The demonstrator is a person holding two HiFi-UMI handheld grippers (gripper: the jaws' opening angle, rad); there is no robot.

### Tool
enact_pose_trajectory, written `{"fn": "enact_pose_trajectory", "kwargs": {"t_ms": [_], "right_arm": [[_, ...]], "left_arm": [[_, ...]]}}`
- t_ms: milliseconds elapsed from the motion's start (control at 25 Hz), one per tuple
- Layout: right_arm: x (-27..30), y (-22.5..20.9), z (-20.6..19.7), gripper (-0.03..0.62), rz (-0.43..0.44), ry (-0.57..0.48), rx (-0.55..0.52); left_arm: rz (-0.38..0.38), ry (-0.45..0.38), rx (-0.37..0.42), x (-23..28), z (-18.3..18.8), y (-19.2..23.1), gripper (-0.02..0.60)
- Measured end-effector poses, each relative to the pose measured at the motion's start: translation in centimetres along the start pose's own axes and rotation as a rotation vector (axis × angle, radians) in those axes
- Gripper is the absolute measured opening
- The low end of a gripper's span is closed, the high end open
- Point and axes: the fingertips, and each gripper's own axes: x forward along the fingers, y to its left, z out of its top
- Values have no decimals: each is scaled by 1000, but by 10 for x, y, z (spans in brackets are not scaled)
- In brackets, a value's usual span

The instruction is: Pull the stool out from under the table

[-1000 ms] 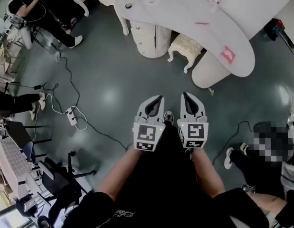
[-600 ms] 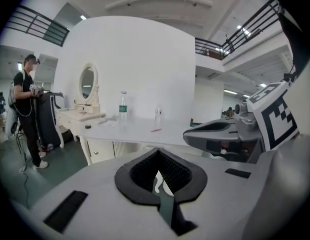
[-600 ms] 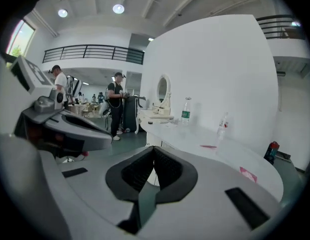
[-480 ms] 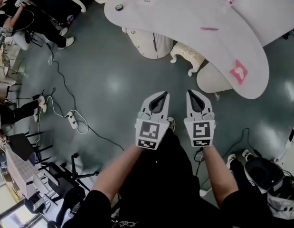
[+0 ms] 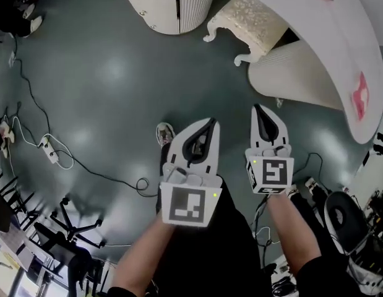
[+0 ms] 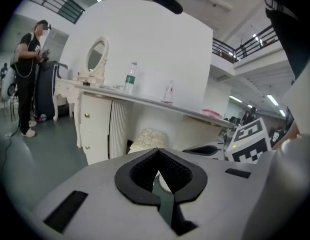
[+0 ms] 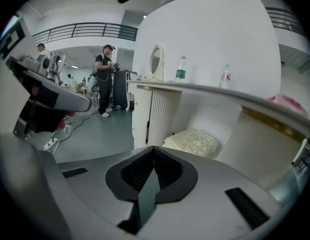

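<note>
A stool [image 5: 250,18] with a cream cushion and curved white legs stands half under the curved white table [image 5: 364,23]. It sits between the table's two pedestals. Both grippers hover above the floor a short way in front of it, touching nothing. My left gripper [image 5: 210,124] is shut and empty. My right gripper [image 5: 259,109] is shut and empty too, and it is a little nearer the stool. In the left gripper view the stool [image 6: 148,138] shows just past the closed jaws of the left gripper [image 6: 157,151]. In the right gripper view the stool [image 7: 192,141] lies ahead and right of the right gripper [image 7: 153,149].
A white drawer pedestal [image 5: 160,5] stands left of the stool and a ribbed pedestal [image 5: 296,73] right of it. Cables and a power strip [image 5: 46,147] lie on the grey floor at left. A chair base [image 5: 73,224] is lower left. Bottles [image 6: 129,77] and a mirror [image 6: 96,56] stand on the table.
The view has come closer to the table, so the stool and pedestals look larger and higher in the head view. Both grippers stay shut and side by side.
</note>
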Motion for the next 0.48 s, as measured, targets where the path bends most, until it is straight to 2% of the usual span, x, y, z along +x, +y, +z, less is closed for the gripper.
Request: {"fn": "enact_pose_trajectory", "kwargs": {"t_ms": [120, 280, 320, 360, 480], "right_arm": [[37, -16, -43, 6, -30, 52, 39], [85, -45, -101, 18, -73, 142, 74], [97, -50, -117, 133, -80, 178, 109], [111, -57, -133, 202, -91, 217, 145], [152, -92, -170, 212, -155, 312, 151]], "left_arm": [[-30, 6, -81, 34, -36, 12, 6], [-37, -9, -40, 79, -69, 30, 6], [-39, -2, -50, 83, -75, 35, 6], [-43, 13, -78, 87, -80, 39, 6], [-56, 50, -138, 108, -89, 44, 6]]}}
